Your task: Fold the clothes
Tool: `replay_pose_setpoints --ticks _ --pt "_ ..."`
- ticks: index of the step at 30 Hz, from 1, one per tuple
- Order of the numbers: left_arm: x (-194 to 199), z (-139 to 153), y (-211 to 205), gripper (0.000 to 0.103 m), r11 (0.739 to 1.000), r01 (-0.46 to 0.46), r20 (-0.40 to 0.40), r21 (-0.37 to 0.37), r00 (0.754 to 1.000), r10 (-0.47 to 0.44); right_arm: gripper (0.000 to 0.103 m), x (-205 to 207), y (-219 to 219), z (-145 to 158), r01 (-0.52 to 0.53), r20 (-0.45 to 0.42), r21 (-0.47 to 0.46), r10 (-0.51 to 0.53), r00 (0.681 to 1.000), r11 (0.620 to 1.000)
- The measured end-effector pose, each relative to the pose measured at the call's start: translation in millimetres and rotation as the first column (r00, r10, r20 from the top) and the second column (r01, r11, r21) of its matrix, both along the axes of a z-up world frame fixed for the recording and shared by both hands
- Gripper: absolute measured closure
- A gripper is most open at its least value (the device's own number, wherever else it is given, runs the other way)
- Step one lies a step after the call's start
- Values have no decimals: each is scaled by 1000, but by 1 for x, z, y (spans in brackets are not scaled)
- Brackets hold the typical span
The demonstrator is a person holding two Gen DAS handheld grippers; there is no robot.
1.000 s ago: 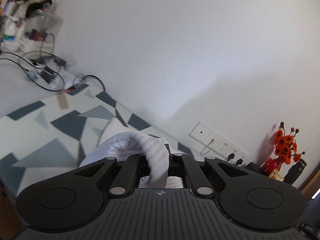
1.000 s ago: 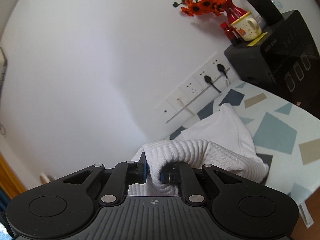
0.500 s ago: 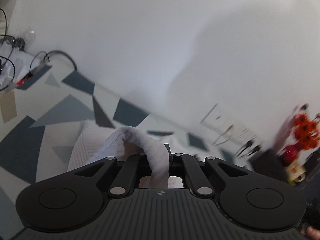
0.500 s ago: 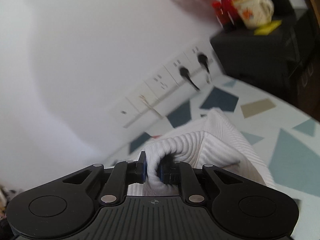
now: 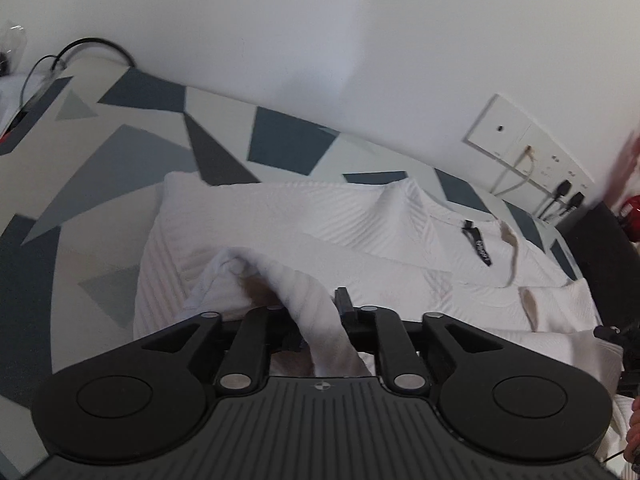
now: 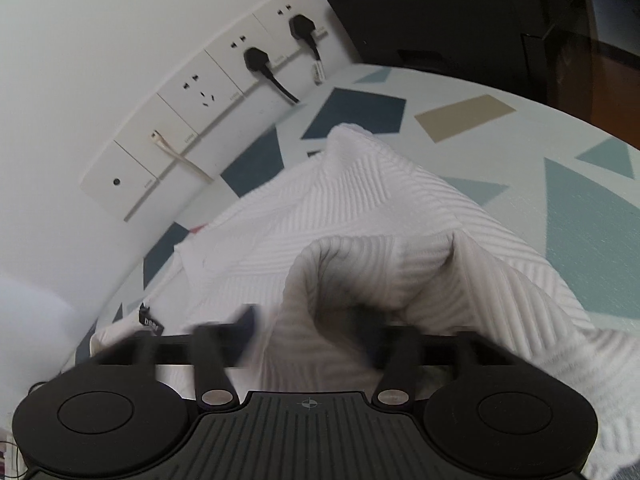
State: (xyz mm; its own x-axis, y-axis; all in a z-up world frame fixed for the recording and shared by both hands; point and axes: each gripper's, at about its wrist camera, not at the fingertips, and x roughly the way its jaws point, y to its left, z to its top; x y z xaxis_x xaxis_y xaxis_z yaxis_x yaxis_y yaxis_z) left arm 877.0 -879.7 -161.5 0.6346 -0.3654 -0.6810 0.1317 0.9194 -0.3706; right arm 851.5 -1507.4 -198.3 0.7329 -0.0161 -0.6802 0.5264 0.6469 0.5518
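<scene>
A white textured garment (image 5: 360, 216) lies spread on the patterned tablecloth (image 5: 120, 152), its black neck label (image 5: 478, 246) facing up. My left gripper (image 5: 320, 320) hangs low over it. Its jaws are opening, and a fold of the ribbed hem (image 5: 304, 292) still arches up between them, hiding the left finger. In the right wrist view the same garment (image 6: 360, 200) fills the middle. My right gripper (image 6: 308, 328) is blurred, its jaws opening wide, with the ribbed hem (image 6: 360, 264) standing loose between the fingers.
A row of wall sockets (image 6: 208, 92) with two black plugs runs along the white wall behind the table. A black appliance (image 6: 460, 20) stands at the table's far right. Cables (image 5: 92, 46) lie at the far left. The tablecloth (image 6: 580, 220) lies bare to the garment's right.
Both grippers came down and forward, carrying the hem over the garment on the table. The right jaws sprang apart from their grip on the hem; the left jaws parted a little.
</scene>
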Motion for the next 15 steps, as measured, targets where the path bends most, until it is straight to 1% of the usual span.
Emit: replay_pose_setpoints --ticks 1,2,3,5,7,9,12,13,15 --pt "-3 6 -1 66 1000 27 14 11 1000 -27 25 -4 2 6 13 1 0 -13 1000 1000" --pt "-7 11 -1 54 999 47 25 22 999 -48 23 -8 4 13 27 2 -1 -27 1000 1000" --pt "-10 17 0 50 998 59 31 31 998 -60 23 -12 6 19 41 4 -2 -41 999 999" --pt "-16 26 2 31 996 70 29 49 997 -71 19 -21 11 33 79 29 -5 -79 996 997" --pt "-20 34 5 26 996 69 27 62 997 -71 17 -28 15 45 122 37 -40 -121 992 992" --pt "-23 42 9 25 997 49 27 61 998 -51 15 -35 18 58 159 44 -86 -156 987 984" --pt "-29 51 16 25 998 2 28 58 1000 -4 3 -42 18 74 185 30 -190 -182 983 964" --pt "-33 54 19 25 998 -18 29 56 999 16 1 -43 16 78 187 16 -218 -188 982 958" --pt "-42 58 23 22 997 -46 32 54 999 44 1 -43 10 85 196 -14 -262 -207 978 945"
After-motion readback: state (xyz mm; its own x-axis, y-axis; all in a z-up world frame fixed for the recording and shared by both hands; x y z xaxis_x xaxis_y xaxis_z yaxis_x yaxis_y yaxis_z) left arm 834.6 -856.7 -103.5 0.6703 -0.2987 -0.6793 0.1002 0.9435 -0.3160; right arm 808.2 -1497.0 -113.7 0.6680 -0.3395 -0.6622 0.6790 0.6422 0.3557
